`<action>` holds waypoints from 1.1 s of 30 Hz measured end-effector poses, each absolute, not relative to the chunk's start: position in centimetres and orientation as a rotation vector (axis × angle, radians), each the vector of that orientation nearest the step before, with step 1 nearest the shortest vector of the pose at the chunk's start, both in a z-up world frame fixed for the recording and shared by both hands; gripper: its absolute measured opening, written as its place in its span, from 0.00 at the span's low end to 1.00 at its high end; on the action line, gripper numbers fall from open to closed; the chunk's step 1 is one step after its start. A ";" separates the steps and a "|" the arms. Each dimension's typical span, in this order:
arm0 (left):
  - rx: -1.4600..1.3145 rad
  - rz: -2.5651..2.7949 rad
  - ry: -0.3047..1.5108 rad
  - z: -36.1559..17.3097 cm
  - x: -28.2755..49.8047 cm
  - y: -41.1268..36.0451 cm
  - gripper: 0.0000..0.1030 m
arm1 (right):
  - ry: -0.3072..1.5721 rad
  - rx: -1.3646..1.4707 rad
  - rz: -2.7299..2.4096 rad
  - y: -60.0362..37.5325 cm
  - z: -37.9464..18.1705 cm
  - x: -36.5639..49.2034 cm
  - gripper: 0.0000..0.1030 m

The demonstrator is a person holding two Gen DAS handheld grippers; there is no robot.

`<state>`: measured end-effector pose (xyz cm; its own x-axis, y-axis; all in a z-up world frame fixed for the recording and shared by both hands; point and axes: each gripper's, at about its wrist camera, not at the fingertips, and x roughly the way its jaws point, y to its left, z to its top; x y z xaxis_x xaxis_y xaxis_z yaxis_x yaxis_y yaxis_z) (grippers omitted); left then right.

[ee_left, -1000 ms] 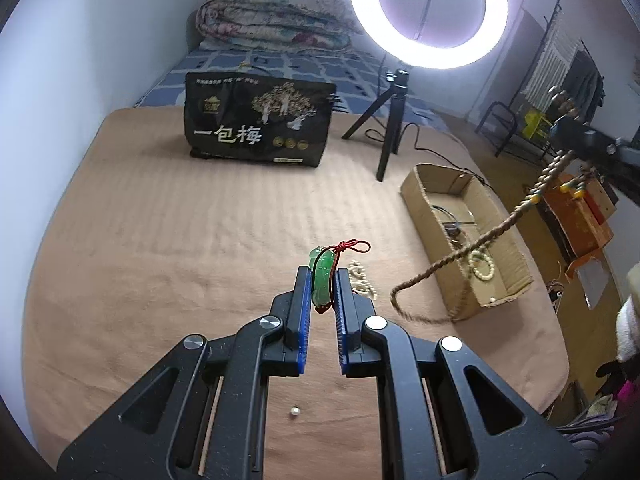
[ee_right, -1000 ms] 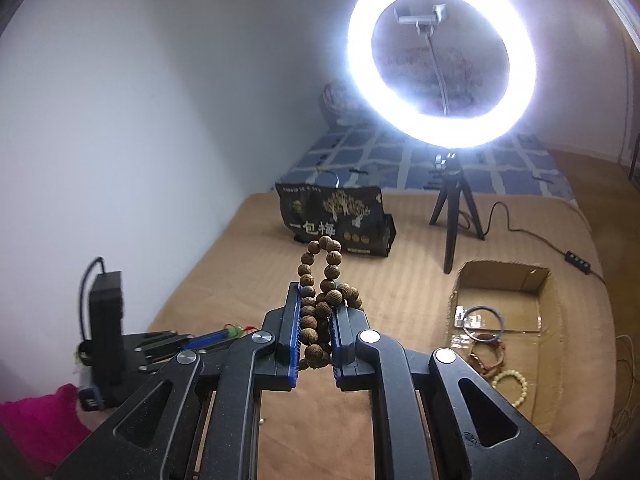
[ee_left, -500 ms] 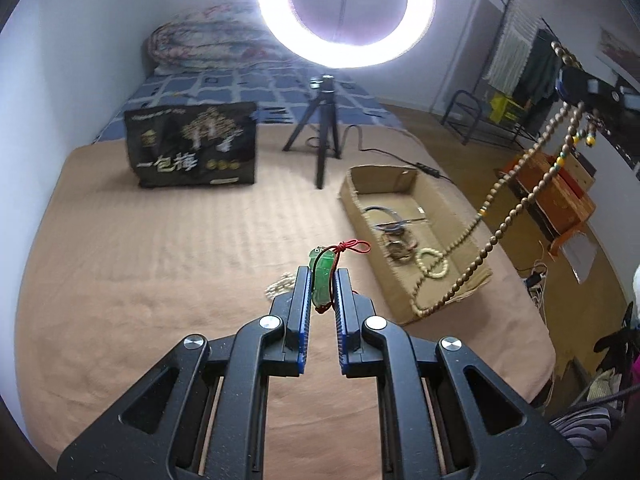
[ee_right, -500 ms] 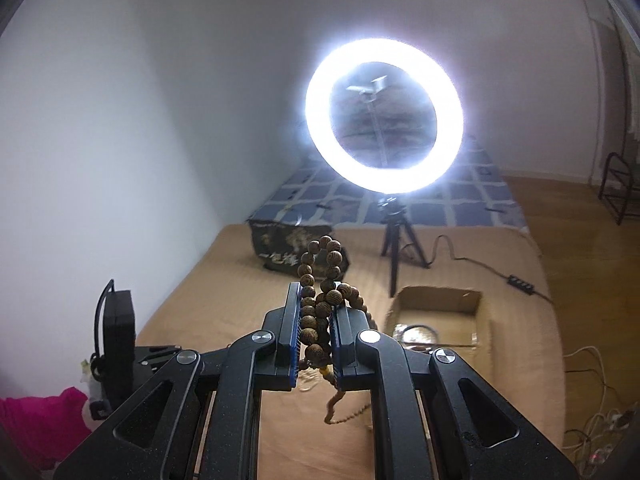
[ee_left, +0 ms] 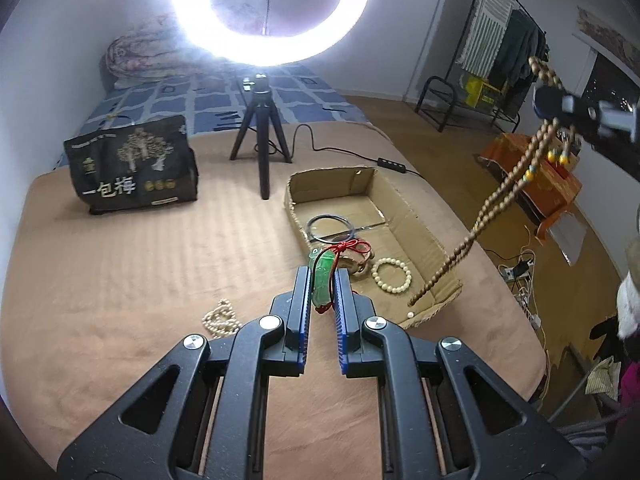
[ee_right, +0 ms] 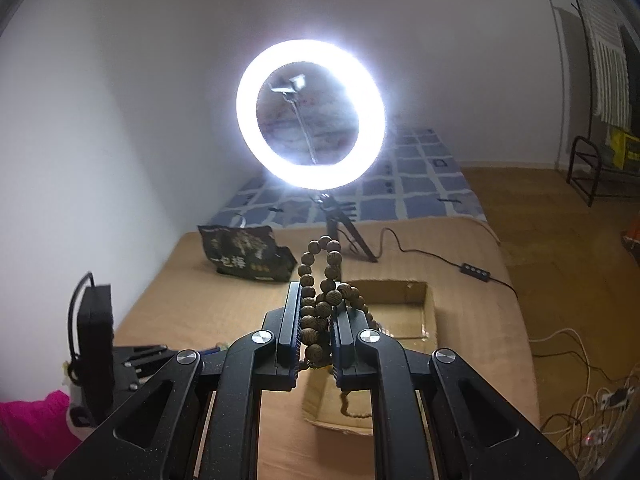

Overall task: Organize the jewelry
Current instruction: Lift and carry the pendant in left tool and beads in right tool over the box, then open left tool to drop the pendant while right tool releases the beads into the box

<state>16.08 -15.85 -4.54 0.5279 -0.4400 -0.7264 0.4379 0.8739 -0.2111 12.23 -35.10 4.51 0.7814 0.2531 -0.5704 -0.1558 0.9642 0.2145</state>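
Observation:
My left gripper [ee_left: 322, 280] is shut on a green jade pendant [ee_left: 323, 280] with a red cord, held just left of the cardboard box [ee_left: 416, 224]. Inside the box lie a dark bangle [ee_left: 331, 227], a cream bead bracelet [ee_left: 391, 275] and other pieces. My right gripper [ee_right: 316, 300] is shut on a long brown wooden bead necklace [ee_right: 320, 280]. In the left wrist view that necklace [ee_left: 480, 224] hangs from the upper right, with its lower end over the box's near right corner. A pearl strand [ee_left: 219, 318] lies on the tan blanket beside my left fingers.
A ring light on a tripod [ee_left: 260, 148] stands behind the box, its cable trailing right. A black snack bag [ee_left: 128, 168] sits at the back left. The bed's right edge drops to a wooden floor with cables and an orange box [ee_left: 536, 176].
Both grippers moved toward the cardboard box, each holding its piece. The box now lies straight ahead of my left gripper, and the hanging necklace's end has swung over the box's near right corner.

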 end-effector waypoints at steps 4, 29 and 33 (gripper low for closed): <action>0.000 -0.526 0.879 -5.2 17.3 -17.2 0.09 | 0.659 0.168 0.207 -36.3 3.3 12.4 0.10; 0.050 -0.512 0.931 -10.0 23.2 -23.5 0.09 | 0.853 0.212 0.160 -39.3 -6.6 14.1 0.10; 0.050 -0.508 0.934 -10.2 24.0 -23.9 0.09 | 0.876 0.213 0.161 -39.4 -7.6 14.1 0.10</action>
<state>24.00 -23.90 -10.21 0.4864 -0.3959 -0.7788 0.4383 0.8817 -0.1745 14.07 -39.43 -7.59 0.6302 0.2260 -0.7429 -0.0520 0.9669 0.2499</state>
